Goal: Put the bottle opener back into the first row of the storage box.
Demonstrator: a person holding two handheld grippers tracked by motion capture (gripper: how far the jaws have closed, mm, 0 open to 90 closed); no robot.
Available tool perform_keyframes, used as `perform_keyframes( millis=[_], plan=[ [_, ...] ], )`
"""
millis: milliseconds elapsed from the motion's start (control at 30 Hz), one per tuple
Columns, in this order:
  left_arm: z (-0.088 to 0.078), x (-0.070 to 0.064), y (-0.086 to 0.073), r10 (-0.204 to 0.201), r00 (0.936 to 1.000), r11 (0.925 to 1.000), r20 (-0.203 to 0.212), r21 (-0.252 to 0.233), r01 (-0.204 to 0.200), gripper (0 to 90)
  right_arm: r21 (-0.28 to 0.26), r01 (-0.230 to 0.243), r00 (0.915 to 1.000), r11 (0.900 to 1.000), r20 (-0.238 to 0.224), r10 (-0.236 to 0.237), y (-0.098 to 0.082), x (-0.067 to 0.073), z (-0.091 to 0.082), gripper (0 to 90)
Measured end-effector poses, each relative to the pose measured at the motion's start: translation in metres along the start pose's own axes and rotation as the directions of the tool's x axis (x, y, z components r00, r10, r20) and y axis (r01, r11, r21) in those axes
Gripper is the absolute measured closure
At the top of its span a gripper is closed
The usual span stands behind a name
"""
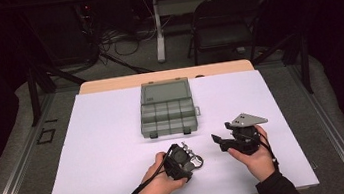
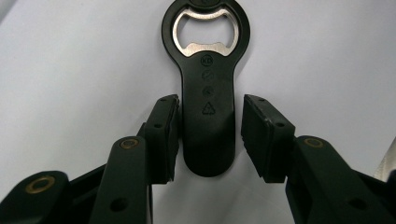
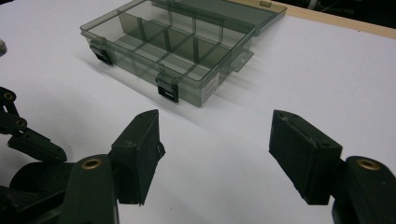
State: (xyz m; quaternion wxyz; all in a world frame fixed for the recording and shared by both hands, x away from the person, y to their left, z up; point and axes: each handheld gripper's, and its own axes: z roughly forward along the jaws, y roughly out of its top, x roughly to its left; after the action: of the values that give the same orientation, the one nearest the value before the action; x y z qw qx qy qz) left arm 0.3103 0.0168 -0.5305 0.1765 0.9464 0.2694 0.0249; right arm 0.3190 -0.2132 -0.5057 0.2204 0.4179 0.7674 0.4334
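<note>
The step in hand looks like a pick-up: the left gripper is set over a black bottle opener that lies flat on the white worktop, near the front edge and a little left of its middle. In the left gripper view its jaws stand apart on either side of the opener's handle, the left one close against it or just touching, the right one with a visible gap; the rounded handle end points back toward the gripper and the metal-lined head lies beyond the tips. Next, I judge, the jaws need to close squarely on the handle before any lift. The right gripper waits near the front edge, right of the left one, jaws wide apart and holding nothing, aimed toward the open organiser box, which sits toward the far edge with its compartments seemingly bare
</note>
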Motion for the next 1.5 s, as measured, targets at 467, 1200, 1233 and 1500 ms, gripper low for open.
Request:
perform_keyframes(
  millis=[467,1200,1233,1500],
  plan=[
    [0.0,0.002,0.001,0.004,1.0,1.0,0.008,-0.004,-0.004,64.6,0.005,-0.008,0.9999,1.0,-0.006,0.008,-0.001,-0.002,0.002,34.0],
    [-0.038,0.046,-0.002,-0.023,0.9996,0.9978,-0.013,-0.062,0.022,64.8,0.002,-0.01,0.9999,1.0,0.0,0.01,-0.001,-0.004,0.001,34.2],
    [-0.04,0.049,-0.003,-0.031,0.9995,0.9976,-0.011,-0.063,0.03,64.8,0.002,-0.012,0.9999,1.0,0.001,0.012,-0.001,-0.004,0.001,34.2],
    [-0.053,0.068,-0.004,-0.053,0.9983,0.995,-0.026,-0.087,0.05,64.7,0.005,-0.008,1.0,1.0,0.0,0.008,-0.002,-0.003,0.001,34.2]
  ],
)
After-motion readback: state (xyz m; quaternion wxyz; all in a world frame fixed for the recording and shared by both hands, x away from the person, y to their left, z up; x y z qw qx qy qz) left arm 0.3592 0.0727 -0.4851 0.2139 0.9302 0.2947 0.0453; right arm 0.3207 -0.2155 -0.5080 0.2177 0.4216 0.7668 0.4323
